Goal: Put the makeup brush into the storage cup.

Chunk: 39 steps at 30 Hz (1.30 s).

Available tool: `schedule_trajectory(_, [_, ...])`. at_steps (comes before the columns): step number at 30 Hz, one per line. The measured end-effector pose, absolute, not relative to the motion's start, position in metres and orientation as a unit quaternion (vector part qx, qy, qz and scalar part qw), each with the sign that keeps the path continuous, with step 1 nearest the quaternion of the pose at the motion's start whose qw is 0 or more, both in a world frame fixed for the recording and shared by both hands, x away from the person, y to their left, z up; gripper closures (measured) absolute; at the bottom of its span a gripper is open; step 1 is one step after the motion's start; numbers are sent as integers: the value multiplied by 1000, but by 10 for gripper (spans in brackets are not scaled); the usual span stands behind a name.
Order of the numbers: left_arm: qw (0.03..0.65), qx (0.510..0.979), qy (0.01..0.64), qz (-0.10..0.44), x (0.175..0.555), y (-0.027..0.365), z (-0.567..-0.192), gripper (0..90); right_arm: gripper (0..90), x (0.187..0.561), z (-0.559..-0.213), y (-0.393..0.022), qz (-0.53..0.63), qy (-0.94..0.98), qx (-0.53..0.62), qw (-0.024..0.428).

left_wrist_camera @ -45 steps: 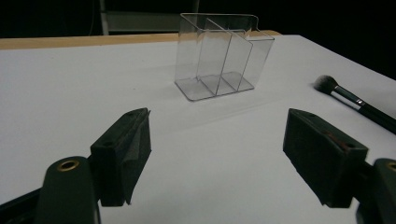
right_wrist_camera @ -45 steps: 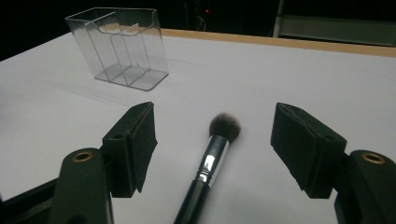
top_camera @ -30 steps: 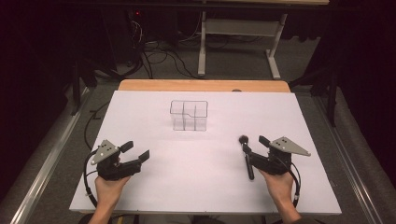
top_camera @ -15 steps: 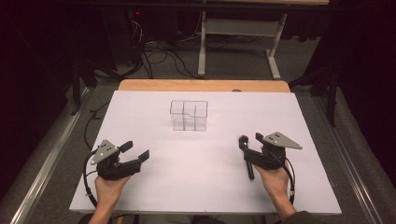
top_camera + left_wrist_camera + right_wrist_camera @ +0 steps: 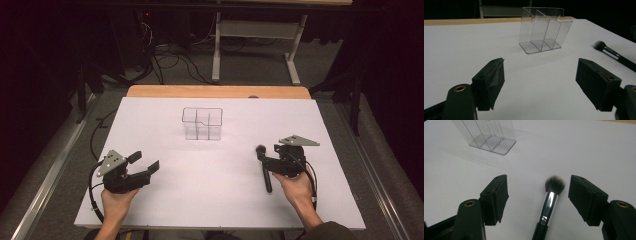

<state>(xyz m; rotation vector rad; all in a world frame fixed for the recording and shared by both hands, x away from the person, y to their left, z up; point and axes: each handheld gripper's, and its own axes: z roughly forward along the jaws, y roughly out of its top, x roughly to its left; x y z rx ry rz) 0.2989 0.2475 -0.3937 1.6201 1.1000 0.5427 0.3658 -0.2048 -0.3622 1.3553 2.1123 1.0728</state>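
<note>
A clear plastic organizer (image 5: 202, 124) with several compartments stands empty on the white table (image 5: 220, 205), toward the far middle. A black makeup brush (image 5: 266, 176) lies flat at the right, bristle head pointing away from the person. My right gripper (image 5: 267, 162) straddles the brush near its head; in the right gripper view the brush (image 5: 550, 198) lies between the pads of the right gripper (image 5: 538, 193), untouched. These jaws have just been closing a little and still stand wide. My left gripper (image 5: 145, 161) rests at the near left, open and empty, and in its own view the left gripper (image 5: 540, 82) faces the organizer (image 5: 544, 30).
A strip of wooden tabletop (image 5: 215, 91) shows beyond the white sheet. Past it are a white desk frame (image 5: 252, 30) and cables on a dark floor. White surface lies open between the two grippers and around the organizer.
My right gripper has edged left, over the brush, and its jaws have narrowed slightly. The left gripper, brush and organizer have stayed put.
</note>
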Motion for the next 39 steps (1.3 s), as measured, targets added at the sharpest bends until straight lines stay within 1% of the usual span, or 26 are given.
schedule_trajectory(4, [527, 678, 459, 227, 299, 247, -394, 235, 343, 370, -359, -203, 367, 767, 491, 189])
schedule_trajectory(6, [526, 678, 459, 228, 298, 247, -394, 235, 352, 374, -358, -201, 347, 777, 495, 174])
schedule_trajectory(10, [526, 678, 460, 227, 299, 247, -393, 235, 357, 378, -357, -200, 324, 788, 497, 162])
schedule_trajectory(18, [526, 678, 460, 228, 298, 247, -393, 235, 403, 390, -354, -198, 283, 807, 502, 133])
schedule_trajectory(21, [526, 679, 459, 227, 299, 247, -394, 236, 419, 396, -352, -197, 258, 814, 509, 108])
schedule_trajectory(23, [527, 679, 459, 226, 299, 247, -394, 236, 420, 397, -352, -196, 252, 815, 511, 104])
schedule_trajectory(24, [526, 679, 459, 227, 299, 247, -394, 236, 422, 401, -353, -195, 241, 818, 513, 94])
schedule_trajectory(29, [526, 679, 459, 227, 299, 247, -394, 236, 430, 407, -356, -193, 216, 822, 520, 82])
schedule_trajectory(39, [527, 679, 459, 227, 299, 247, -393, 236, 489, 418, -365, -190, 179, 824, 534, 62])
